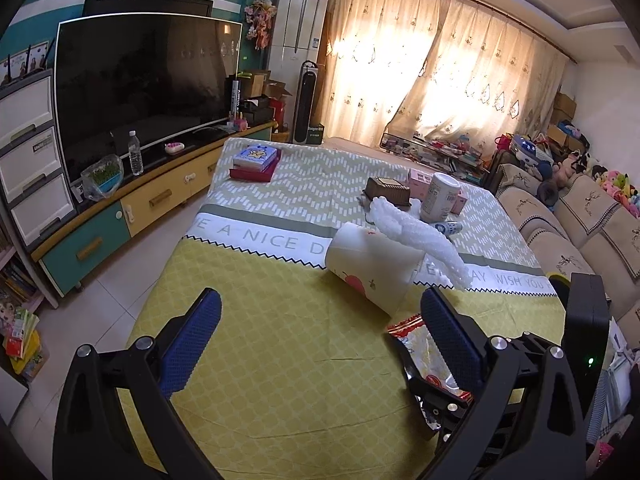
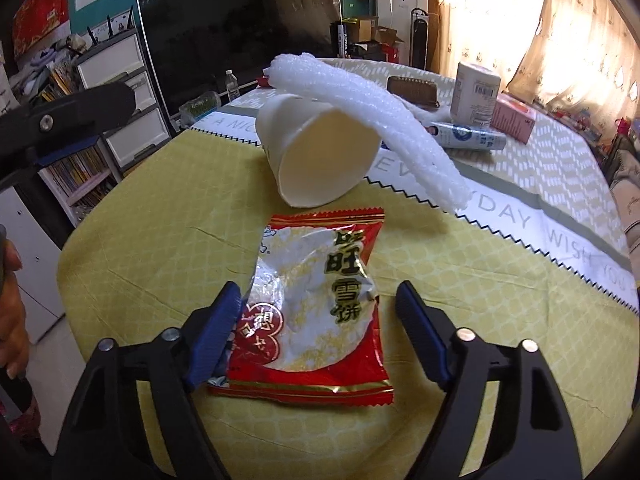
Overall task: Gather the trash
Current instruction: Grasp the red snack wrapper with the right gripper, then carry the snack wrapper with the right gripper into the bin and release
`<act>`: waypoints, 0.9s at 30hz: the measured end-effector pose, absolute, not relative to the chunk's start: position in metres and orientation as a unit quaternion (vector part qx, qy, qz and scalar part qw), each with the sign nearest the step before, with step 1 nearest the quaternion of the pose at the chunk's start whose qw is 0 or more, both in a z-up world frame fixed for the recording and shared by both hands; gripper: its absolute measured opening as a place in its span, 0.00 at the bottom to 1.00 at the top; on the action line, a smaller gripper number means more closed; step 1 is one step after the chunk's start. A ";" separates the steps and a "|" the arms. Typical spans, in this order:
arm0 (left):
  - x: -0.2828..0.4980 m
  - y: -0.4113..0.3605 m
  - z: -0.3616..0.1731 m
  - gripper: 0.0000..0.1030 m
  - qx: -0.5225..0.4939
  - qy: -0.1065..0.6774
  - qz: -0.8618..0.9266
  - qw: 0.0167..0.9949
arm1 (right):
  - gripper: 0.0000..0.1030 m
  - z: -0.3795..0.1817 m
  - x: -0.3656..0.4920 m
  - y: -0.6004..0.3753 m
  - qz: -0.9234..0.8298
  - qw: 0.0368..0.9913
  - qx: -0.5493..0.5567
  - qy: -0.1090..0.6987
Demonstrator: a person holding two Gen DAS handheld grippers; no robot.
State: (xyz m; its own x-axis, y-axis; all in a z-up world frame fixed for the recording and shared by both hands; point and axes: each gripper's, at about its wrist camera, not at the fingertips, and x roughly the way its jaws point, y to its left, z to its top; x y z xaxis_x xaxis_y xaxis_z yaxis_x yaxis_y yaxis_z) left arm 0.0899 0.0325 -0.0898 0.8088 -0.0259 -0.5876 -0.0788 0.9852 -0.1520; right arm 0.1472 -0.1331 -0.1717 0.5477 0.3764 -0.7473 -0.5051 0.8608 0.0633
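left claw (image 1: 320, 316): black arms, blue ribbed pads, silver screws | right claw (image 2: 320, 308): same build

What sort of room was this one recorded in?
Most likely a home living room: a large television on a low cabinet, a beige sofa with soft toys, and curtained windows behind a cloth-covered table.

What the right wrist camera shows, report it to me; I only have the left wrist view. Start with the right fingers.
Observer: The right gripper is open. The crinkled red-and-white foil snack wrapper lies on the yellow tablecloth between its fingers.
Operator: Now check inside the cup.
Observer: The white paper cup lies on its side with its mouth towards this camera, and the inside looks empty.
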 end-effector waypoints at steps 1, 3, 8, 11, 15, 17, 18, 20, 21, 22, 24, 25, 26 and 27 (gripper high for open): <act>0.090 0.031 -0.090 0.95 -0.085 0.309 0.013 0.947 | 0.66 -0.172 0.146 -0.133 0.248 0.877 -0.084 0.402; 0.090 0.029 -0.090 0.95 -0.084 0.310 0.012 0.947 | 0.57 -0.172 0.145 -0.134 0.242 0.880 -0.090 0.398; 0.091 0.025 -0.091 0.95 -0.082 0.311 0.011 0.947 | 0.26 -0.171 0.144 -0.145 0.249 0.882 -0.076 0.392; 0.092 0.021 -0.092 0.95 -0.080 0.314 0.008 0.946 | 0.11 -0.167 0.144 -0.153 0.255 0.883 -0.058 0.389; 0.093 0.018 -0.093 0.95 -0.077 0.316 0.007 0.946 | 0.09 -0.160 0.142 -0.168 0.257 0.887 -0.030 0.383; 0.095 0.017 -0.094 0.95 -0.077 0.318 0.006 0.945 | 0.09 -0.156 0.142 -0.178 0.263 0.886 -0.013 0.382; 0.095 0.016 -0.094 0.95 -0.078 0.319 0.006 0.944 | 0.09 -0.155 0.142 -0.183 0.263 0.887 -0.005 0.380; 0.095 0.015 -0.095 0.95 -0.077 0.319 0.005 0.945 | 0.09 -0.152 0.142 -0.195 0.263 0.888 0.010 0.378; 0.095 0.013 -0.095 0.95 -0.076 0.319 0.004 0.945 | 0.09 -0.150 0.141 -0.201 0.261 0.889 0.018 0.376; 0.095 0.013 -0.094 0.95 -0.076 0.319 0.002 0.945 | 0.09 -0.148 0.142 -0.208 0.257 0.891 0.026 0.373; 0.095 0.010 -0.094 0.95 -0.073 0.315 -0.005 0.946 | 0.09 -0.146 0.142 -0.222 0.247 0.895 0.038 0.369; 0.095 0.007 -0.093 0.95 -0.069 0.313 -0.008 0.947 | 0.09 -0.144 0.142 -0.230 0.240 0.898 0.044 0.365; 0.095 0.004 -0.092 0.95 -0.066 0.311 -0.011 0.948 | 0.09 -0.142 0.143 -0.239 0.231 0.902 0.051 0.361; 0.095 0.002 -0.092 0.95 -0.062 0.310 -0.014 0.948 | 0.09 -0.139 0.143 -0.248 0.221 0.906 0.056 0.356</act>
